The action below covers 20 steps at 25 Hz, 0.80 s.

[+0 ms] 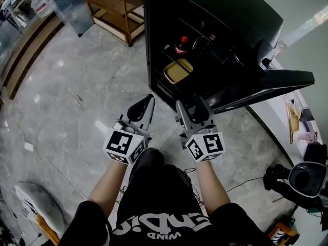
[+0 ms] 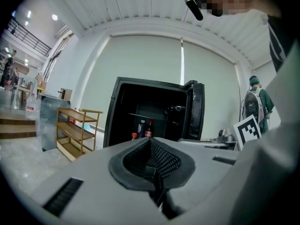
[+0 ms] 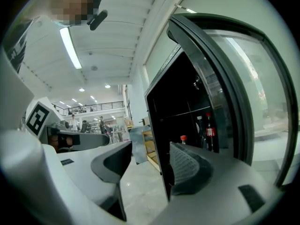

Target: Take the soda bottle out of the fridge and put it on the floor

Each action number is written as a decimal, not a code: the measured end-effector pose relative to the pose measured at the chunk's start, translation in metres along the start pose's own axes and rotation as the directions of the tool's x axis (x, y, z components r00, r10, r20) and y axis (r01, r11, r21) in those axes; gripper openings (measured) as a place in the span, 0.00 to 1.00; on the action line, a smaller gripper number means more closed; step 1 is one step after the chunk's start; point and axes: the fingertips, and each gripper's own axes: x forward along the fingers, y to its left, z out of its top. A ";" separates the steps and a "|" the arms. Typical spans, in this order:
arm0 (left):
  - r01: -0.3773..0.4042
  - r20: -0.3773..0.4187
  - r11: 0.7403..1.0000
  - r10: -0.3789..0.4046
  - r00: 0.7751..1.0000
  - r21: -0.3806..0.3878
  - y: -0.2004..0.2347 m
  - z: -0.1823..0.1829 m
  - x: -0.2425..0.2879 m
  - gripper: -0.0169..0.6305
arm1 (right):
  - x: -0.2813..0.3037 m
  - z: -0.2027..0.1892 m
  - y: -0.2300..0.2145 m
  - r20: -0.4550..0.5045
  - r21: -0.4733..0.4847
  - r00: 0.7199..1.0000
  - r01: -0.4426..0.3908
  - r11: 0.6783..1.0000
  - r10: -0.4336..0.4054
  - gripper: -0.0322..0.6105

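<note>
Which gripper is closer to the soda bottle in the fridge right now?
Right. The right gripper is just in front of the open fridge, roughly in line with the soda bottle, jaws apart. The left gripper is further left over the floor, jaws together.

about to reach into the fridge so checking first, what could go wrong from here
The soda bottle stands close among other bottles, so the right hand-held gripper, which is open and empty, might knock a neighbour over when it reaches in. The fridge door hangs open on that gripper's side, and the fridge's front edge lies close to its line of approach, so a bump seems possible.
</note>
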 end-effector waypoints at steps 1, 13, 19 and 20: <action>-0.001 -0.001 1.000 0.001 1.000 -0.002 0.002 0.000 -0.001 0.04 | 0.003 0.000 -0.001 0.002 0.012 1.000 0.003 1.000 -0.003 0.48; -0.003 -0.022 1.000 0.002 1.000 -0.014 0.027 -0.005 0.001 0.04 | 0.085 -0.008 -0.033 -0.007 -0.009 0.995 0.095 0.995 -0.095 0.59; 0.010 -0.045 1.000 -0.011 0.999 -0.023 0.036 -0.013 0.015 0.04 | 0.133 -0.018 -0.075 -0.029 -0.011 0.988 0.150 0.989 -0.150 0.59; 0.011 -0.048 1.000 -0.012 0.999 -0.026 0.038 -0.015 0.018 0.04 | 0.142 -0.021 -0.081 -0.038 -0.021 0.987 0.156 0.987 -0.157 0.59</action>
